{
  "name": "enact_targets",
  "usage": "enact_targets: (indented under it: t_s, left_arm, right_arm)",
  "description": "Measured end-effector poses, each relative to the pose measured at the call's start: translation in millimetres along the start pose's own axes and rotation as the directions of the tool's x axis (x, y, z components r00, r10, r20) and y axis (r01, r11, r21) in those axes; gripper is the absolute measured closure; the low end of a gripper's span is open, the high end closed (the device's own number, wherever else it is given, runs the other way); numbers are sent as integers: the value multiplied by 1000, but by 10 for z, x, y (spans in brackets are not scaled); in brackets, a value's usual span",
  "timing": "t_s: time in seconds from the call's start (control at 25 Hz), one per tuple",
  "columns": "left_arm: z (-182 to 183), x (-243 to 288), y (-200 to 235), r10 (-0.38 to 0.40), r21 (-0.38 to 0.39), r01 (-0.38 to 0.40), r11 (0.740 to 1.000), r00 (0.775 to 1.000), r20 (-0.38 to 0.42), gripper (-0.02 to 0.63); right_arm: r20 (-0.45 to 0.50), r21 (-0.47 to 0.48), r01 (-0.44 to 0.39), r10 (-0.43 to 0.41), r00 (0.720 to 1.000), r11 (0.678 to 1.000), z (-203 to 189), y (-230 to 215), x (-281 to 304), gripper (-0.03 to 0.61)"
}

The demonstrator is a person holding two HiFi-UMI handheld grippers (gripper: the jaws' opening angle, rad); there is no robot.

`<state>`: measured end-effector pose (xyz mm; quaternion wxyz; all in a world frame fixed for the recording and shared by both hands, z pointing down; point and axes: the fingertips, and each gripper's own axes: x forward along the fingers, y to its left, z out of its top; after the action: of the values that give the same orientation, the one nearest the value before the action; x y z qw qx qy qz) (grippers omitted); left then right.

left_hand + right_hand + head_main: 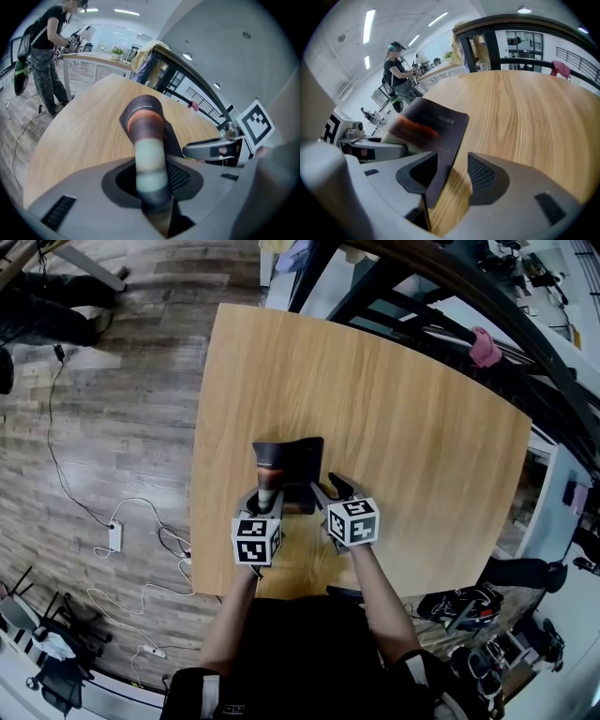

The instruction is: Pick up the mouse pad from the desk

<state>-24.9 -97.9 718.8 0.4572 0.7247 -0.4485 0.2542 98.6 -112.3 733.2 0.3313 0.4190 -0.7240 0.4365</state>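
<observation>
The left gripper point(151, 180) is clamped on the dark mouse pad point(144, 117), which curls up off the tabletop point(403, 409) near its front edge, toward the left corner. The right gripper point(449, 176) is spread wide; the pad's raised edge stands between its jaws, unpinched.

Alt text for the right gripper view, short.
A dark mouse pad, tilted up off the wooden desk, stands edge-on between the open jaws of the right claw, with bare wood showing between it and the right-hand jaw. A person stands at a bench in the background.
</observation>
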Motion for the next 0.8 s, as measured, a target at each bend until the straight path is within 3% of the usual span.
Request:
enact_targets:
  t_s: [0.32, 0.8]
  left_arm:
    - [54, -136, -21, 16, 22, -17, 1000, 999, 29, 549]
    - [169, -455, -110, 24, 66, -32, 997, 994, 109, 563]
  right_arm:
    - [18, -15, -2, 3, 1000, 1000, 29, 49, -94, 367]
    - [62, -34, -10, 12, 998, 999, 15, 204, -307, 367]
